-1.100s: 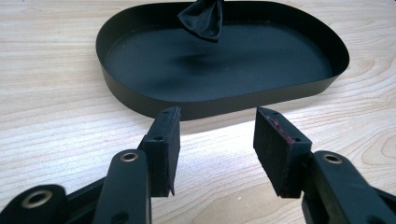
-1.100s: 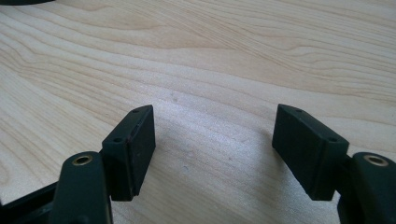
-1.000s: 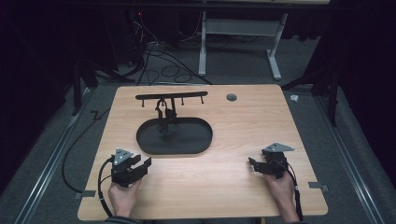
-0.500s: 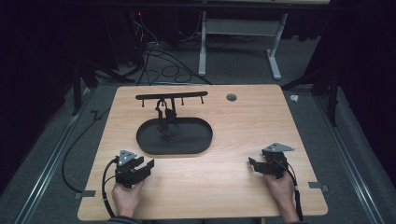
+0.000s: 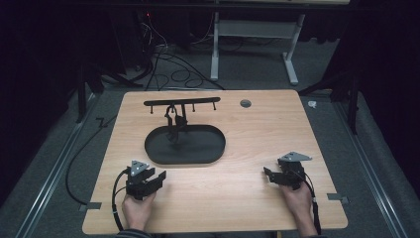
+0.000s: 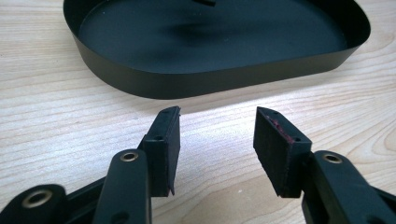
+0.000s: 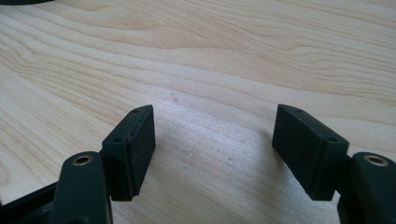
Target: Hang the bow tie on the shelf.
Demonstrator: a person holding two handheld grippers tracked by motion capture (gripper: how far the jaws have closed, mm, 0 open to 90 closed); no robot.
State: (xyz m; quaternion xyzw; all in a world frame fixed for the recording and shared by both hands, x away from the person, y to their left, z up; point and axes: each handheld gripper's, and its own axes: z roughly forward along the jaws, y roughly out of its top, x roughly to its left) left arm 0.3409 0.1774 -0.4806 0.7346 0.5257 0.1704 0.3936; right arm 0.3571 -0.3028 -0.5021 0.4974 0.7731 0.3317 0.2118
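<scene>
Near the front edge of the wooden table (image 5: 247, 148) both hands rest, each with a gripper, and neither gripper holds anything. The left gripper (image 5: 157, 178) has its jaws standing rather wide apart, with only bare wood between the pads (image 6: 170, 140). The right gripper (image 5: 268, 174) is spread wide as well, and between its pads (image 7: 140, 140) I see only the grain of the table.

The thing closest to the left gripper is the black oval tray (image 5: 184, 145), which lies flat on the table a little left of the middle. In the left gripper view its wall (image 6: 210, 79) is just ahead of the jaws, near but not touching. The wall looks thin, low and nearly upright, like painted sheet metal, with a dull smooth finish. I judge the tray to be stiff and light, and it could slide on the wood if it is pushed from the side. The best place to take it seems to be the rim, one pad inside and one pad outside the wall, because the whole body is much too broad for the jaws.

Behind the tray stands a black rail with small pegs (image 5: 182, 102), and some dark small hooked pieces (image 5: 174, 119) hang from it over the far end of the tray. Their exact form I cannot tell. A little grey round fitting (image 5: 245, 103) sits in the table toward the far right.
</scene>
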